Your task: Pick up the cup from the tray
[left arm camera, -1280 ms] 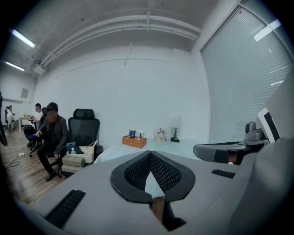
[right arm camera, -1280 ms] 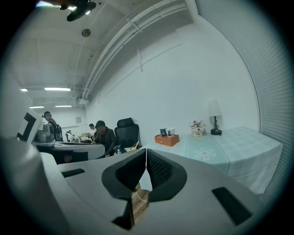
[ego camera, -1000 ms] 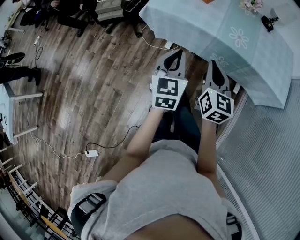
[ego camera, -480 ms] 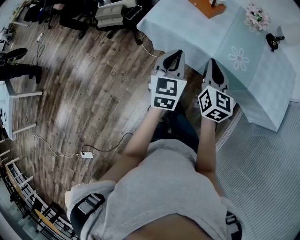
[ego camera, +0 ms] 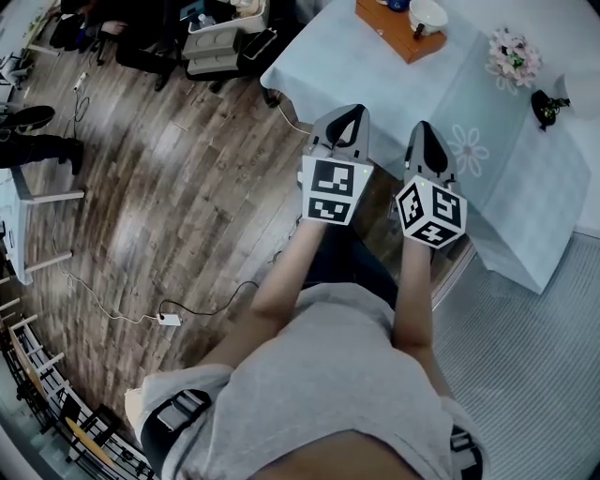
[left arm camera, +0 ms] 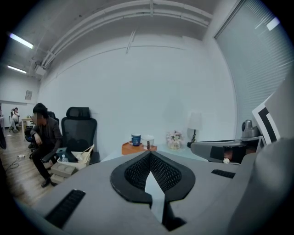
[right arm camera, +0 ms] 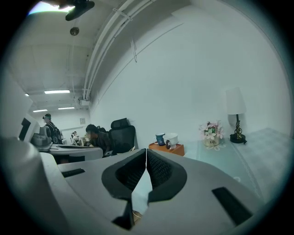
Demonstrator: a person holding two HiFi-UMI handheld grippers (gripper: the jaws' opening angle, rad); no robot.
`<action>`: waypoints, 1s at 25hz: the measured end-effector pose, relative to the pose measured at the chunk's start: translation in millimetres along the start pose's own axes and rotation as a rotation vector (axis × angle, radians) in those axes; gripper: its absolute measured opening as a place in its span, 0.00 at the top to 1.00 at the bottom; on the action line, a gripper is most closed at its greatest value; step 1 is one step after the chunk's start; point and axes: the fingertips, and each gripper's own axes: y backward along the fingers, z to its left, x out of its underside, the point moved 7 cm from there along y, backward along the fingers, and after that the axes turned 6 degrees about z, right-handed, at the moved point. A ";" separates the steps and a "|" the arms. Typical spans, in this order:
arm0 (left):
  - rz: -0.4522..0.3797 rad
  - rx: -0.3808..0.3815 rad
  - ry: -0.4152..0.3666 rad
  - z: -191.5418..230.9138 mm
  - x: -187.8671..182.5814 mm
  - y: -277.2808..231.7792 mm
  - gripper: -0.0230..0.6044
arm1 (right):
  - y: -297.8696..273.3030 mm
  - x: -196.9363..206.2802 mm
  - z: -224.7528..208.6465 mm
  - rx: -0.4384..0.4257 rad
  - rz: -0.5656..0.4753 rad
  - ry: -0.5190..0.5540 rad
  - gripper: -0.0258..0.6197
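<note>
step: judged as the approach. Both tongs are well apart from the tray, nothing gripped.
left tongs (ego camera: 348,111): pressed together, empty.
right tongs (ego camera: 427,126): pressed together, empty.
cup location: white cup (ego camera: 428,15) sits on the orange tray (ego camera: 398,40) at the far end of the worktop (ego camera: 375,82), about 12 o'clock from both tongs in the head view.
neighbour: blue cup (left arm camera: 136,139) is on the same tray, just beside the white one at its 9 o'clock in the left gripper view. The task doesn't say which cup, so pick one before committing.
how to do it well: spread one pair of tongs before reaching the tray, not over it. Come in near level and pinch across the cup wall on the side away from the other cup. Lift straight up so neither the tray nor the neighbour gets dragged.
risk: cups are close together, so a wide entry could knock the second one.
cup axis: both upright, long axis vertical, mouths up.
handle: the white cup's looks to point about 7 o'clock in the head view. It's small, so not certain.
</note>
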 end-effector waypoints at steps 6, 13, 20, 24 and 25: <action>0.021 -0.016 0.015 8.5 -4.9 -34.8 0.95 | -33.2 -6.8 -17.0 -0.024 0.013 -0.021 0.95; 0.036 -0.019 0.012 28.6 -13.2 -68.2 0.95 | -74.6 -14.6 -21.0 -0.029 0.025 -0.015 0.95; 0.037 0.021 -0.002 49.5 -23.0 -120.3 0.95 | -123.5 -21.3 -35.1 0.010 0.019 -0.028 0.95; 0.041 0.038 -0.006 72.2 -37.4 -155.5 0.95 | -160.2 -36.0 -41.6 0.042 0.013 -0.040 0.95; 0.044 0.045 -0.008 77.3 -40.7 -164.3 0.95 | -168.9 -39.1 -43.2 0.052 0.013 -0.041 0.95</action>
